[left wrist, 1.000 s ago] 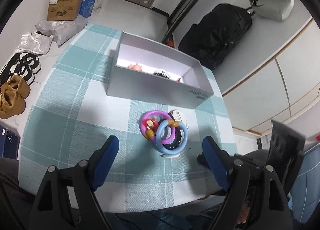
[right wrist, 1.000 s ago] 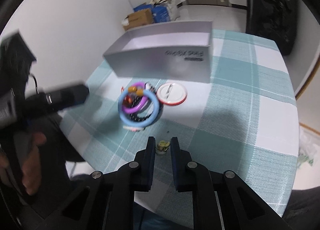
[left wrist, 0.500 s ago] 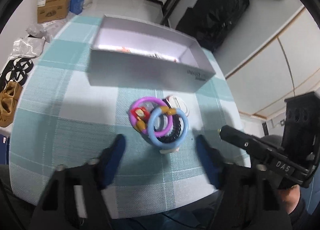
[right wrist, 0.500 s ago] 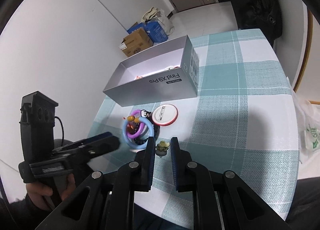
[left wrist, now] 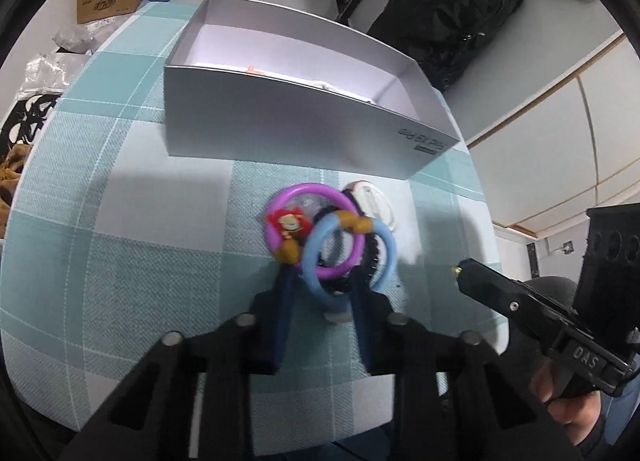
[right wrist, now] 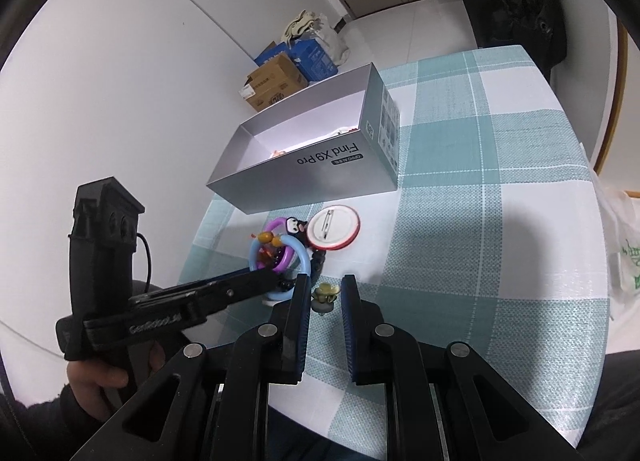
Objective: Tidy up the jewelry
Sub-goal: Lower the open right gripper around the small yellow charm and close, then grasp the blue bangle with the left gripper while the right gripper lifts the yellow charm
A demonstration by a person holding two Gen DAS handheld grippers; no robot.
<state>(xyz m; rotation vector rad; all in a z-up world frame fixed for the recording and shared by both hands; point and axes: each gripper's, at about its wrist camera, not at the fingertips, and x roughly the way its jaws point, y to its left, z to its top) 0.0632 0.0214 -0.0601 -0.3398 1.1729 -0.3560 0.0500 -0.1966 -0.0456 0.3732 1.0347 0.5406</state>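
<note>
Left gripper [left wrist: 322, 285] is squeezed around the blue ring [left wrist: 348, 257] in the pile beside the box [left wrist: 288, 121], probably to drop it in. Right gripper [right wrist: 325, 295] pinches a small flower charm [right wrist: 325, 295] above the table [right wrist: 480, 261], likely box-bound too.

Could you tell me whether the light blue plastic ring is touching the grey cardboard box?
Apart. The left wrist view shows checked tablecloth between the light blue plastic ring and the grey cardboard box.
</note>
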